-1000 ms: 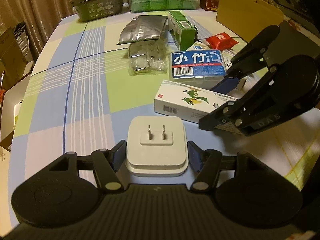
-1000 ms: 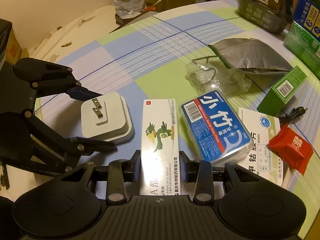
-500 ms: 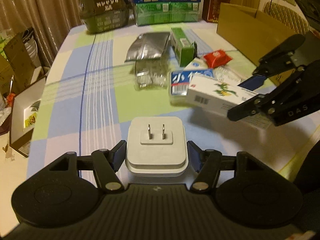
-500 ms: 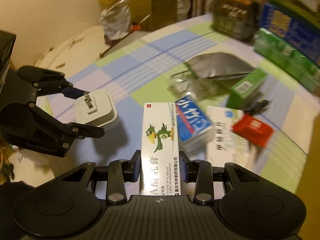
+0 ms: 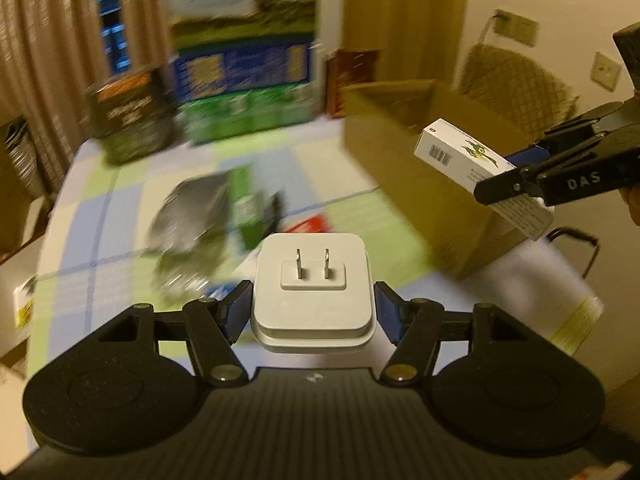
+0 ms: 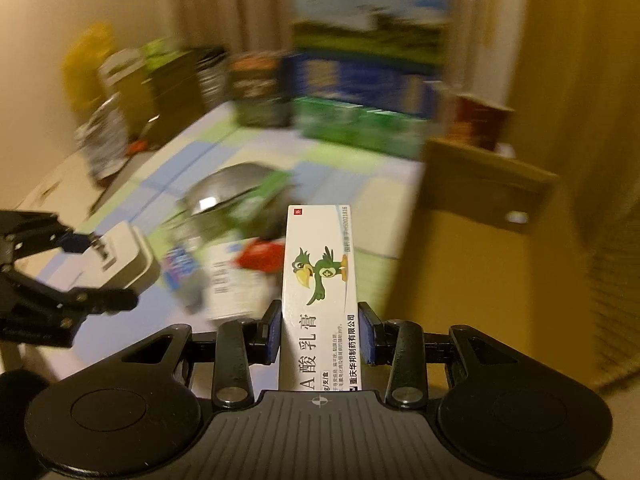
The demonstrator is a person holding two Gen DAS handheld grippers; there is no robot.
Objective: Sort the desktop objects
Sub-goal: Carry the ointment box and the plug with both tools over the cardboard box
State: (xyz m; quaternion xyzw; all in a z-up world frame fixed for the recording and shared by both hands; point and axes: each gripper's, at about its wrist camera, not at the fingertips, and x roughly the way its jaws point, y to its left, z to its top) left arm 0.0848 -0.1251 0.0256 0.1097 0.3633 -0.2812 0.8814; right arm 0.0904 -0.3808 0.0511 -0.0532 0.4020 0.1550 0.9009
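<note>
My left gripper is shut on a white plug adapter, prongs up, held above the table. It also shows in the right wrist view. My right gripper is shut on a white ointment box with a green bird, held in the air. In the left wrist view that ointment box hangs in front of an open cardboard box. A grey foil pouch, a green box and a red packet lie blurred on the checked tablecloth.
Stacked green and blue cartons and a dark package stand at the table's far edge. The cardboard box stands at the table's right. A wicker chair is behind it. A black cable lies at right.
Both grippers have risen well above the table with their objects. The right gripper has carried the ointment box right, towards the cardboard box. The views are now motion-blurred.
</note>
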